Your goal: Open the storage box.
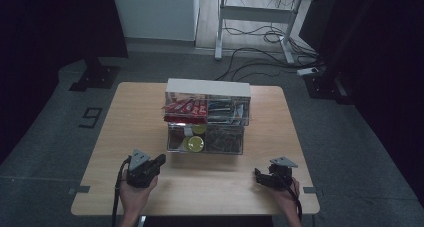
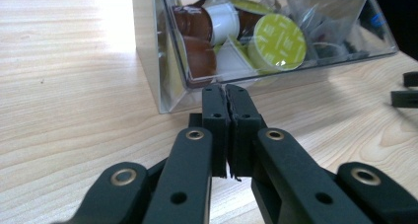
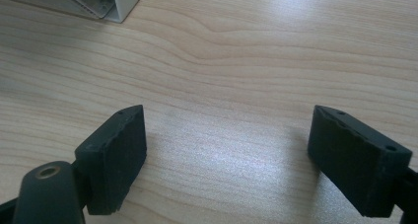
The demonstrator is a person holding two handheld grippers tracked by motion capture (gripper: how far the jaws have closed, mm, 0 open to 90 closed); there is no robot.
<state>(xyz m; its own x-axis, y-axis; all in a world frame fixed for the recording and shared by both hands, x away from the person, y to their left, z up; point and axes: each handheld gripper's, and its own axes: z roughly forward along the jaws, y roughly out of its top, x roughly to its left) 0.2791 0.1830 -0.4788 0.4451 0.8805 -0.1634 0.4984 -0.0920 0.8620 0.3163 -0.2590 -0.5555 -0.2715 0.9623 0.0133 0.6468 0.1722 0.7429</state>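
Tabletop w/ clear drawer organizer mid-table, bottom drawer holding coffee pods. Left tool jaws pressed together, empty, just short of drawer front; right tool jaws wide apart over bare wood. Risk imo: closed left tool pushing in could shove the light organizer back instead of gripping.

- Clear organizer cut off by the top edge in the left gripper view; only a corner caught in the right gripper view.
- Upper drawers' contents too small to identify from the high view.
- Forearms cropped at the bottom edge.
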